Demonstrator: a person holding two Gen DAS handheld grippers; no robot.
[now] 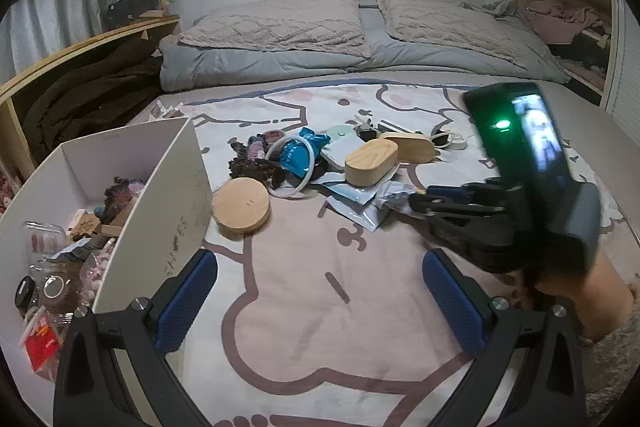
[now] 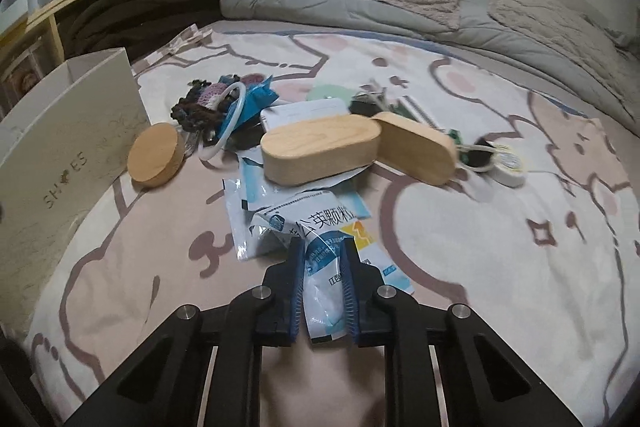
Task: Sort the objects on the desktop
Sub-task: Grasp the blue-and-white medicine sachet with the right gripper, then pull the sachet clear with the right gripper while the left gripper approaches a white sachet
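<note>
My right gripper (image 2: pixel 323 251) is shut on a white and blue medicine sachet (image 2: pixel 316 227), its crumpled top sticking out past the blue pads. More sachets (image 2: pixel 256 203) lie flat on the blanket just beyond it. Behind them sits a pile: two oval wooden boxes (image 2: pixel 320 151) (image 2: pixel 416 147), a round wooden lid (image 2: pixel 156 155), a white ring (image 2: pixel 228 123) and dark knitted pieces (image 2: pixel 196 107). In the left wrist view my left gripper (image 1: pixel 320 291) stands open over bare blanket, with the right gripper (image 1: pixel 416 199) ahead at the pile's near edge.
A white shoe box (image 1: pixel 188 187) at the left holds several small items (image 1: pixel 60 267). A roll of tape (image 2: pixel 508 167) lies right of the pile. Pillows (image 1: pixel 280 23) and a grey duvet line the far end of the bed. A wooden shelf (image 1: pixel 80 47) runs along the left.
</note>
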